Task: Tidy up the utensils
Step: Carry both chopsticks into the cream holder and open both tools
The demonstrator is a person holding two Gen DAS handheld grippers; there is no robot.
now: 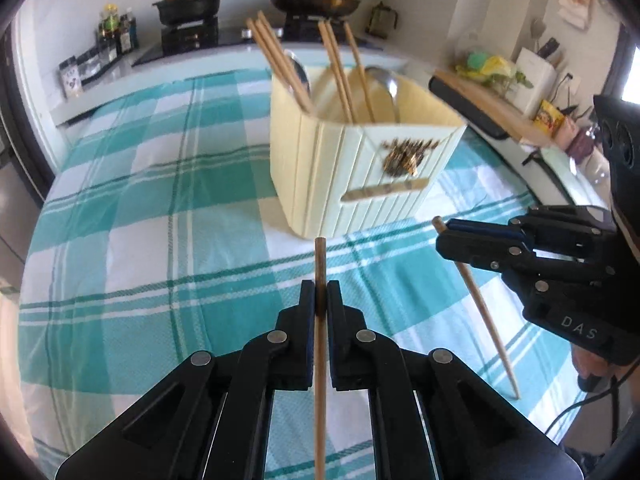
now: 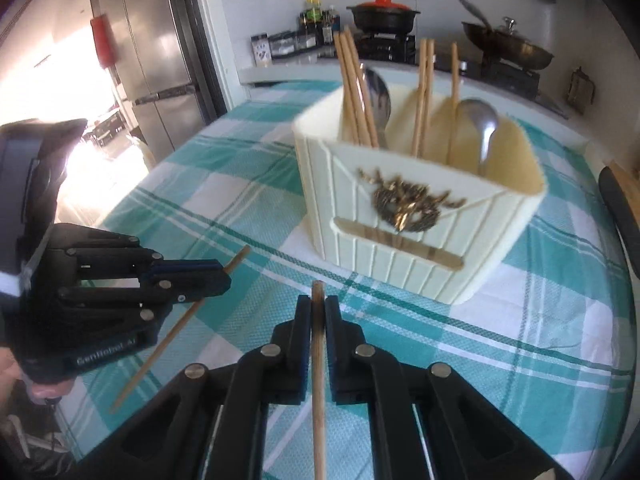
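I'm looking over a desk [image 1: 132, 208] covered in a teal-and-white checked cloth, in a kitchen with a steel fridge [image 2: 160, 60] on one side and a stove [image 1: 192, 34] behind carrying a black pot with an orange lid and a lidded pan. On the cloth stands the cream holder [image 1: 352, 176] with a gold emblem, already stocked with upright chopsticks and two spoons leaning in its compartments. My left tongs [image 1: 320, 300] are clenched on one chopstick [image 1: 320, 400], whose long axis runs straight along the fingers, blunt end pointing at the holder. My right tongs [image 2: 319, 312] grasp a second chopstick [image 2: 319, 400] the same way; from the left view it slants down toward the cloth, thin end lowest.
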